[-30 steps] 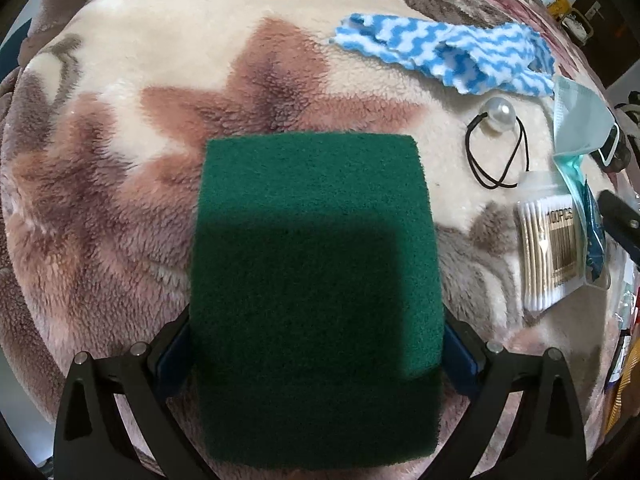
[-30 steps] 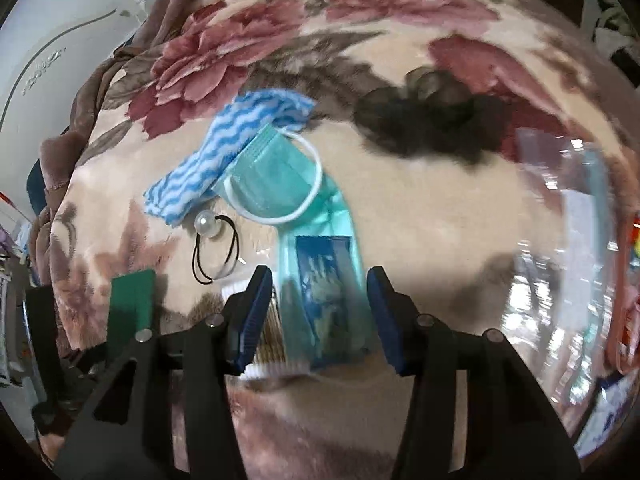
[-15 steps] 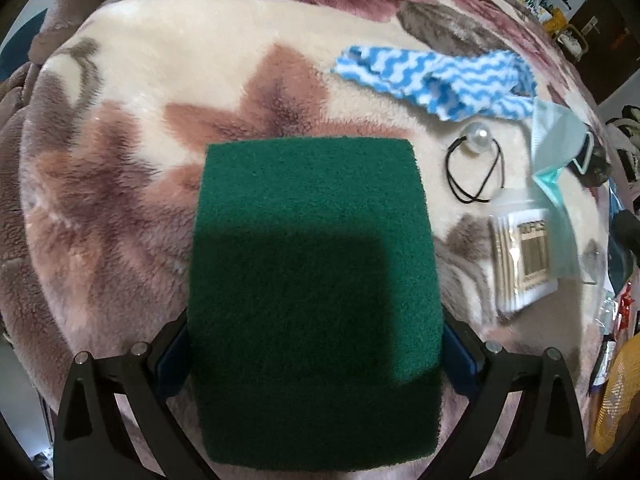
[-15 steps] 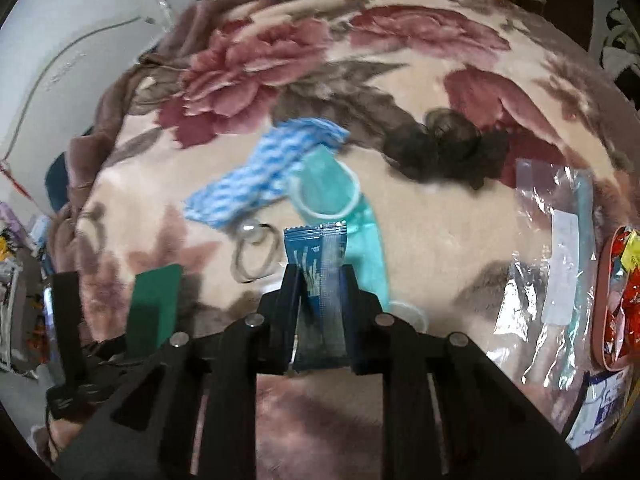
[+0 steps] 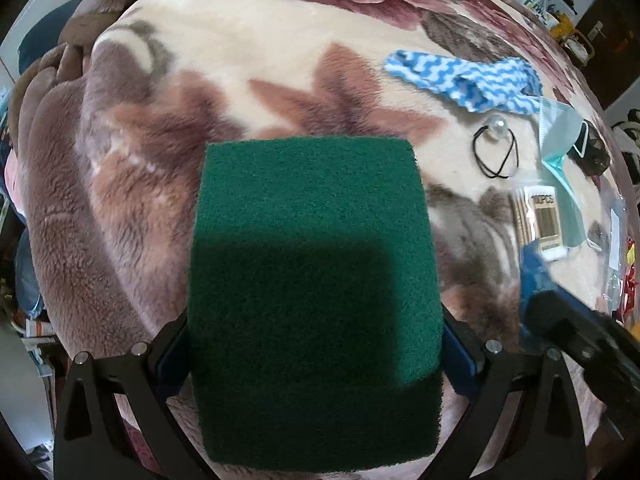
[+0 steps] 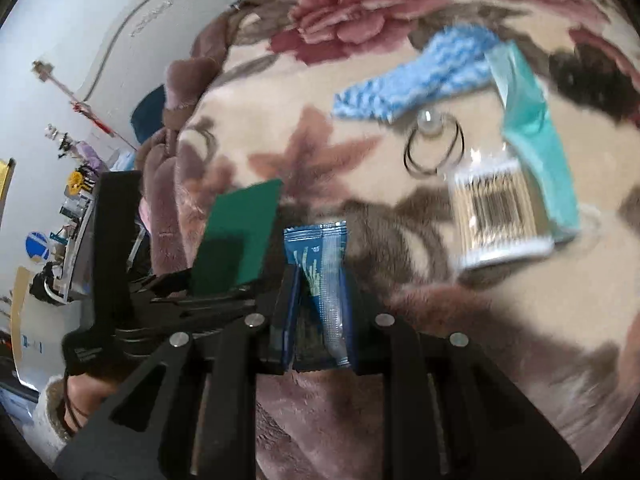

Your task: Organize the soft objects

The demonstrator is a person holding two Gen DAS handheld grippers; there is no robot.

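My left gripper (image 5: 316,344) is shut on a green scouring pad (image 5: 312,264) and holds it above the floral blanket (image 5: 240,80); the pad also shows in the right wrist view (image 6: 240,236). My right gripper (image 6: 320,280) is shut on a blue packet (image 6: 322,256), lifted off the blanket next to the left gripper. The packet's edge shows in the left wrist view (image 5: 534,268). A blue-white wavy cloth (image 5: 464,76), a pearl hair tie (image 5: 496,148), a teal face mask (image 5: 560,148) and a cotton swab pack (image 5: 540,220) lie on the blanket.
Clear plastic bags and a red item (image 5: 624,248) lie at the blanket's right edge. Room clutter and a white wall (image 6: 80,60) lie past the blanket's left side.
My right gripper shut on the blue packet, lifted it and swung left toward the left gripper. My left gripper kept the green pad and drew back a little.
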